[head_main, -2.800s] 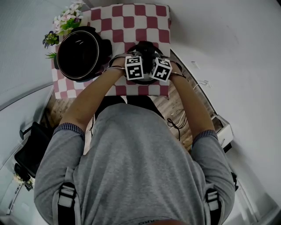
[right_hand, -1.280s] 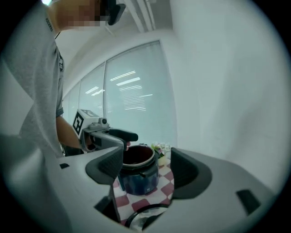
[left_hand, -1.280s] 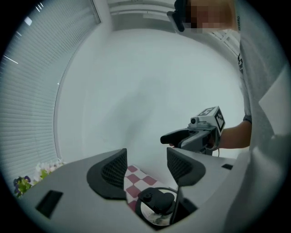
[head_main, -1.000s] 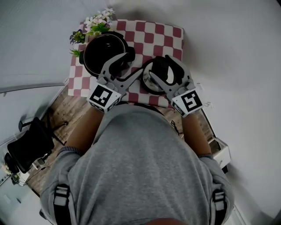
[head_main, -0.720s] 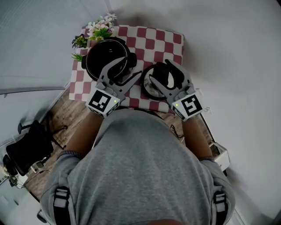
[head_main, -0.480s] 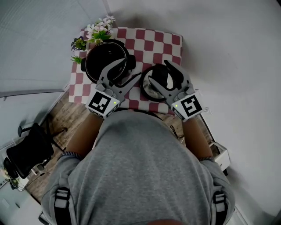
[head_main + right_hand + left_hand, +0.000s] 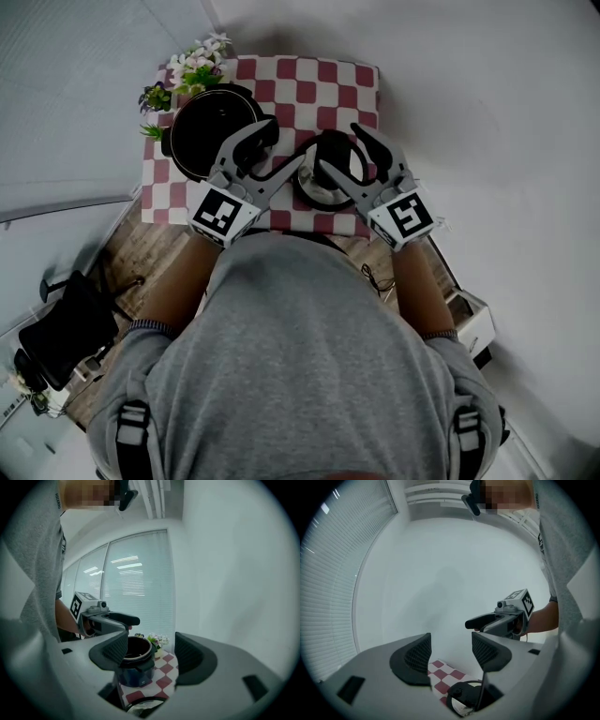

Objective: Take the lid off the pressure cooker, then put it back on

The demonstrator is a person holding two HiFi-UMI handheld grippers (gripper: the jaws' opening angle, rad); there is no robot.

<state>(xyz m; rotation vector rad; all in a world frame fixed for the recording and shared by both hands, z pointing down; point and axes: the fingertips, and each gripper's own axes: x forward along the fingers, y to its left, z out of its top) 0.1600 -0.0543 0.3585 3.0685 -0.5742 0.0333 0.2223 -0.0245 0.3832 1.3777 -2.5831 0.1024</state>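
With the grey left gripper [image 7: 275,150] and grey right gripper [image 7: 343,150] both open and empty over the round shiny lid [image 7: 312,191], which lies on the red-and-white checked cloth [image 7: 309,94] beside the open black pot [image 7: 211,131], a bad grab could let the lid slip and bang down.

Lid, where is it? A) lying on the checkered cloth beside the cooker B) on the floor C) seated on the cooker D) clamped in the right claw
A: the lid lies on the checkered cloth, beside the open cooker.
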